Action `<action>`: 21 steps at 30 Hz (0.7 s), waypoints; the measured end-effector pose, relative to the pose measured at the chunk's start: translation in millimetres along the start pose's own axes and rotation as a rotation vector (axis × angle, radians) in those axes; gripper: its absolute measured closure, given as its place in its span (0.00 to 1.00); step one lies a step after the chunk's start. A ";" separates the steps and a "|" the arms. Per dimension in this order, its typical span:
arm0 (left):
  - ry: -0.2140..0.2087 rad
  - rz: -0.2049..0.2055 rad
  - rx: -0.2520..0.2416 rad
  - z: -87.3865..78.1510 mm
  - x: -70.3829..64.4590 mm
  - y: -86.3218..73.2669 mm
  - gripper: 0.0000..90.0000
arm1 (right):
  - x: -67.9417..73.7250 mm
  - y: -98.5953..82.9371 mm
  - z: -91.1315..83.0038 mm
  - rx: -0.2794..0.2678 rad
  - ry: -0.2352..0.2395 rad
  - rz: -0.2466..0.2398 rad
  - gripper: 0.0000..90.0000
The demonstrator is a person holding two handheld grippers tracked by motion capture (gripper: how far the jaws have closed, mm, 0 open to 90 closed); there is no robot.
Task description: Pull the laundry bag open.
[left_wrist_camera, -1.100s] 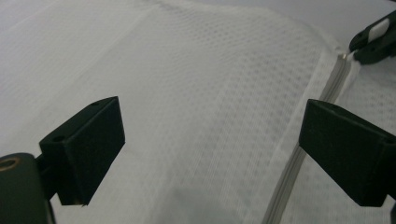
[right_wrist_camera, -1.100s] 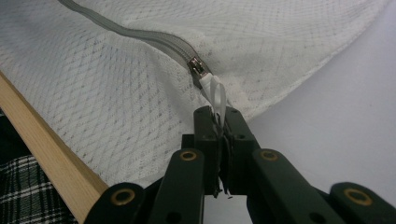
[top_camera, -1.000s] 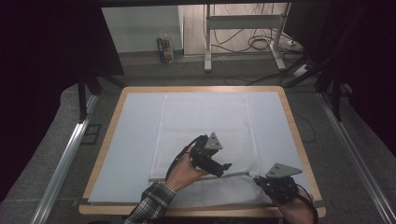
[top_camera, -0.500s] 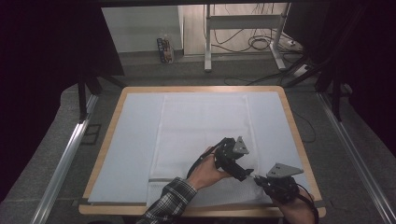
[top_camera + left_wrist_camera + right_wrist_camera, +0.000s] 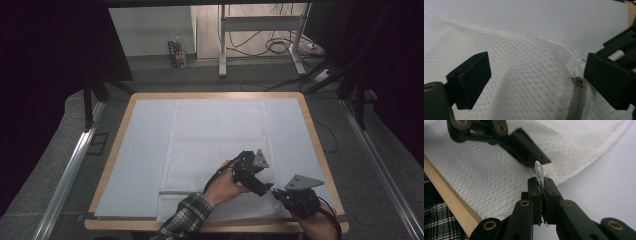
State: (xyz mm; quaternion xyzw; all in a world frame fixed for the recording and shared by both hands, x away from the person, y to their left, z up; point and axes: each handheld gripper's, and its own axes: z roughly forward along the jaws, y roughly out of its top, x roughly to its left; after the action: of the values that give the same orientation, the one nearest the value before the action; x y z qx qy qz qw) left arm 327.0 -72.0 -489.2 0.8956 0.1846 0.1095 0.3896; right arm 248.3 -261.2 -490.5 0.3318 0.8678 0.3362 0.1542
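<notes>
Mesh bag [image 5: 215,150] corner hidden inside clamped right claw [image 5: 541,185]; left claw [image 5: 534,80] apart over zipper [image 5: 577,97].

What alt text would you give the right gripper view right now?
The right gripper, jaws shut, pinches a small white loop at the edge of a white mesh bag on the table. The left gripper, jaws open, hovers just beyond it over the mesh.

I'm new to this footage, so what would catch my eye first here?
The white mesh bag spread flat on the pale mat, and two black grippers crowded at its near right corner. The right gripper is clamped on a small white loop; the left gripper gapes open by the zipper.
</notes>
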 end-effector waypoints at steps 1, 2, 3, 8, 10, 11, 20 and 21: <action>0.017 0.005 0.000 -1.6 1.5 -0.3 0.12 | 0.0 0.0 0.0 0.000 0.000 0.000 0.95; 0.018 -0.001 0.008 -4.3 5.6 -1.7 0.12 | 0.0 -0.2 0.2 0.004 -0.003 0.004 0.95; 0.018 -0.001 0.008 -4.3 5.6 -1.7 0.12 | -0.4 -0.2 0.0 0.003 -0.001 0.007 0.95; -0.051 -0.021 -0.020 -9.0 9.9 -2.8 0.12 | 0.2 0.5 -0.3 -0.002 -0.002 0.002 0.95; -0.061 -0.022 -0.022 -7.8 7.7 -1.4 0.12 | 0.1 0.5 -0.4 -0.003 -0.003 0.000 0.95; -0.064 -0.013 -0.018 -6.3 5.3 -0.2 0.12 | 0.0 0.6 -0.7 -0.005 -0.004 0.001 0.95; -0.069 0.045 0.049 6.0 -2.7 2.4 0.12 | 0.3 1.0 -1.5 -0.008 -0.006 0.001 0.94; -0.069 0.045 0.049 6.0 -2.7 2.4 0.12 | 0.3 1.0 -1.5 -0.008 -0.006 0.001 0.94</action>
State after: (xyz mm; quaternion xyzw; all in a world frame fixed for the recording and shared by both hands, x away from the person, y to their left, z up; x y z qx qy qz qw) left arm 327.2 -78.6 -491.6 0.9120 0.1534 0.0831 0.3712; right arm 247.8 -261.1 -488.7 0.3328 0.8658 0.3388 0.1577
